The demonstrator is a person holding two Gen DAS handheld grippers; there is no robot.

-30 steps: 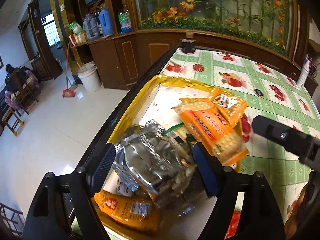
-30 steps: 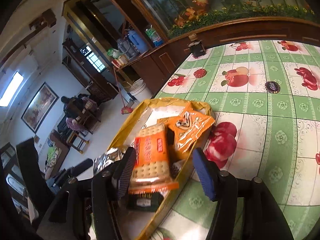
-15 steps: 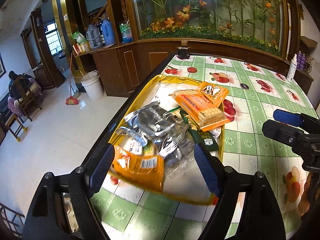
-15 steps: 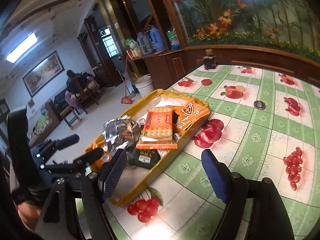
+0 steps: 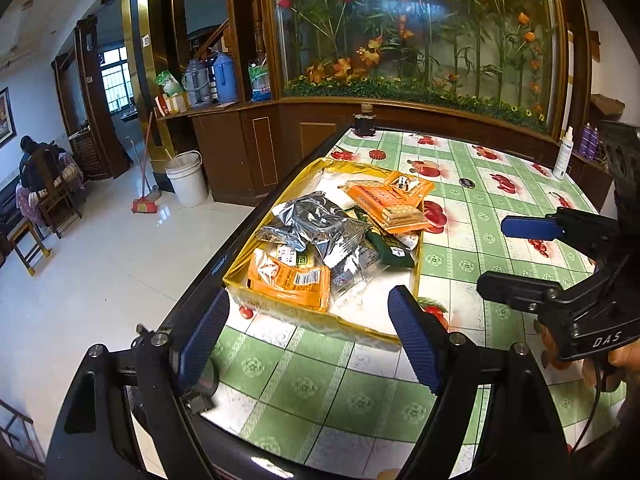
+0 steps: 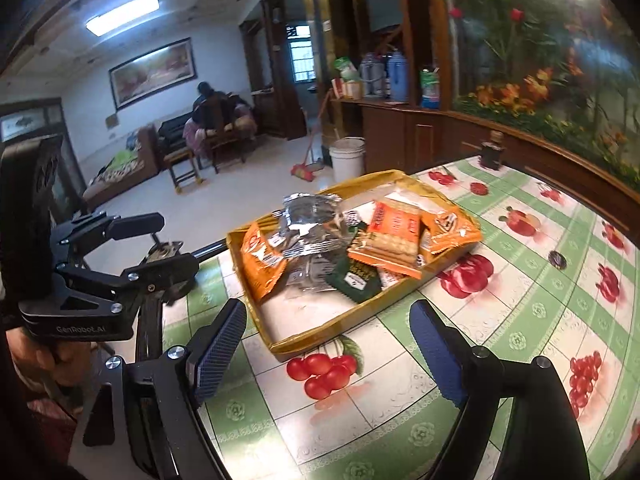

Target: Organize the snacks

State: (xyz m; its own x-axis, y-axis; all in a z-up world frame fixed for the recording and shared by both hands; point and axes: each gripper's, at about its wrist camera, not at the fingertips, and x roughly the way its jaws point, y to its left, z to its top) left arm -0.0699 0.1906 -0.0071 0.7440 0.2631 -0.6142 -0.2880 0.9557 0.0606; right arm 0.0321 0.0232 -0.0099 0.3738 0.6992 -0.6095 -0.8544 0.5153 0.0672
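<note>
A yellow tray (image 5: 320,322) (image 6: 316,338) lies on the table with a heap of snacks in it. On the heap are an orange cracker pack (image 5: 384,204) (image 6: 394,232), silver foil bags (image 5: 316,220) (image 6: 312,216), an orange packet (image 5: 288,280) (image 6: 260,260) and a dark green packet (image 5: 390,246) (image 6: 356,276). My left gripper (image 5: 308,336) (image 6: 172,244) hangs open short of the tray's near wall and holds nothing. Beside it, my right gripper (image 6: 328,352) (image 5: 504,256) has its jaws opening, with nothing between them.
The table wears a green-and-white fruit-print cloth (image 5: 480,240). A dark jar (image 5: 364,122) stands at its far edge, a white spray bottle (image 5: 564,156) at the far right, a small dark cap (image 5: 466,183) mid-table. The tray lies along the table's left edge, above the floor.
Both grippers have drawn back from the tray, so the snacks sit farther off. The right gripper has rolled upright and its jaws have widened; the cracker pack stays on the heap.
</note>
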